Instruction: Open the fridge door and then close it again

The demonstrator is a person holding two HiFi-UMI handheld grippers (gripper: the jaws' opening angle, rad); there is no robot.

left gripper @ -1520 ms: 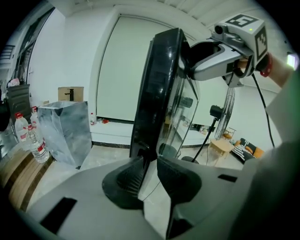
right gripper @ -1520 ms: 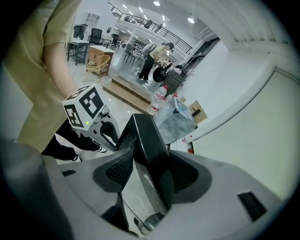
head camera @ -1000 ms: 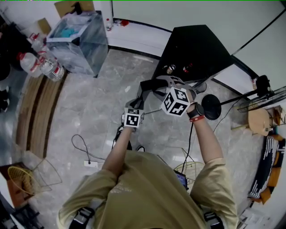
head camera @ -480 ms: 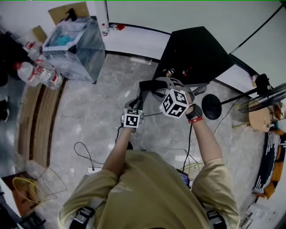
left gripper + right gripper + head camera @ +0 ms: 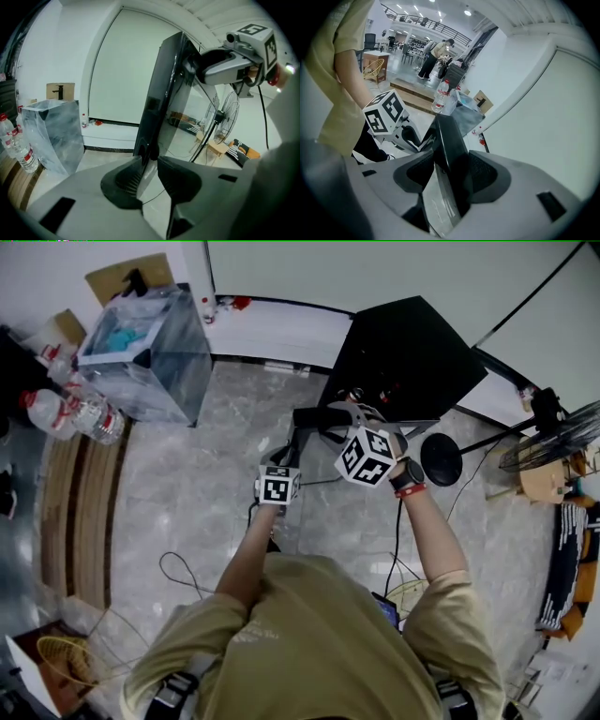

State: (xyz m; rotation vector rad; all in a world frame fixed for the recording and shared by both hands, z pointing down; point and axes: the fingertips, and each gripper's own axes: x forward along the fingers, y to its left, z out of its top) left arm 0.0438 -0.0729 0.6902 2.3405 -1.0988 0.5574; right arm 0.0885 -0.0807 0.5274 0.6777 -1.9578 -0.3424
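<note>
Fridge door [image 5: 443, 130] gripped along its edge.
Left gripper [image 5: 150, 164] and right gripper [image 5: 451, 165] both clamp it.

Your black fridge [image 5: 412, 348] stands upright at the upper centre-right of the head view, flat top showing. Its fridge door [image 5: 157, 101], glossy and dark, is swung out from the body and rises edge-on through the middle of both gripper views, mirroring the room
</note>
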